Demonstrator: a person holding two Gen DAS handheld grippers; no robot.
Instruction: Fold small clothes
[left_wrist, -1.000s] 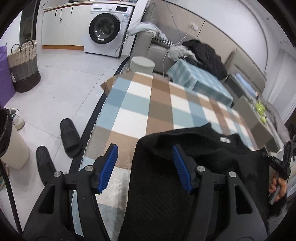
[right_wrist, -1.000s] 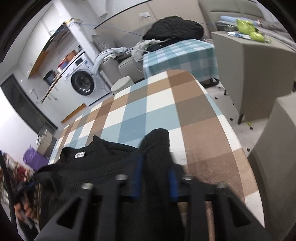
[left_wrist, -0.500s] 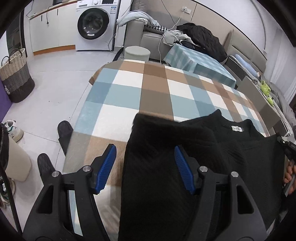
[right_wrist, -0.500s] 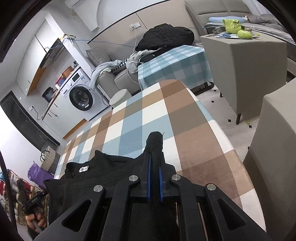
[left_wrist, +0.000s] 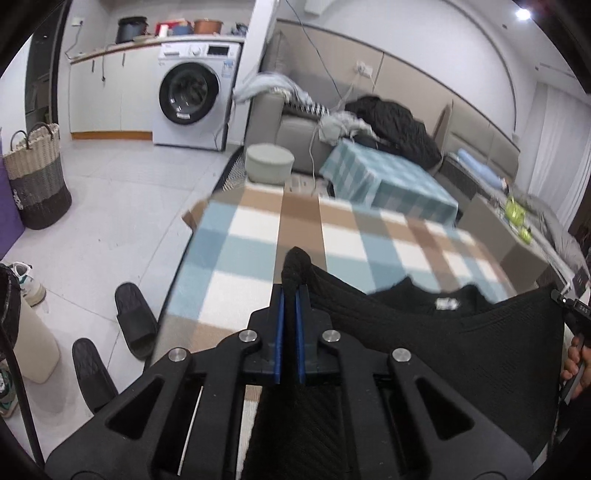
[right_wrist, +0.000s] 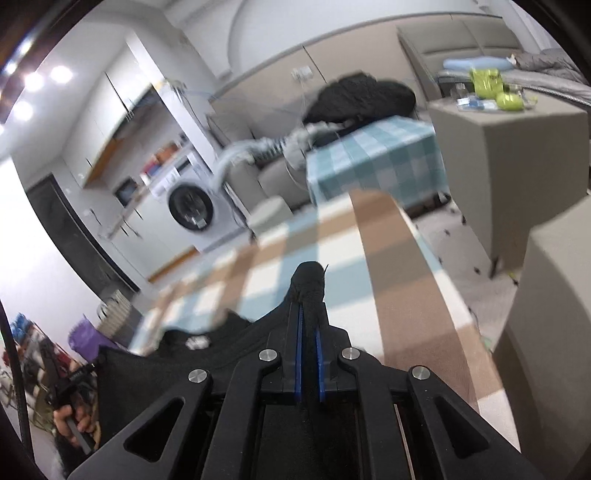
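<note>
Your left gripper (left_wrist: 289, 295) has just closed, and its blue pads (left_wrist: 280, 332) now pinch a bunched corner of the black knit sweater (left_wrist: 424, 350); a nub of fabric pokes out past the fingertips. The gripper points forward and downward toward the checked tablecloth (left_wrist: 258, 236). From that pinch the sweater's top edge runs rightward as a taut line, dipping at the neckline where the white neck label (left_wrist: 447, 303) shows, then rising to the far corner at the right edge of the view. There your right hand (left_wrist: 576, 365) holds the other gripper's handle.

So the sweater's long axis lies across, from one gripper to the other, over the near part of the table; the neckline faces away from you, toward the washing machine (left_wrist: 192, 96) and the sofa (left_wrist: 295, 125), and the body hangs down toward you.

Your right gripper (right_wrist: 309, 299) is pressed together on the other bunched corner of the same sweater (right_wrist: 221, 354), again with a tuft above the blue pads (right_wrist: 299, 354). It also tilts downward over the tablecloth (right_wrist: 388, 266). In this view the edge stretches leftward to your left hand (right_wrist: 72, 424), which grips its handle low at the left. The background is motion-blurred in both views.
</note>
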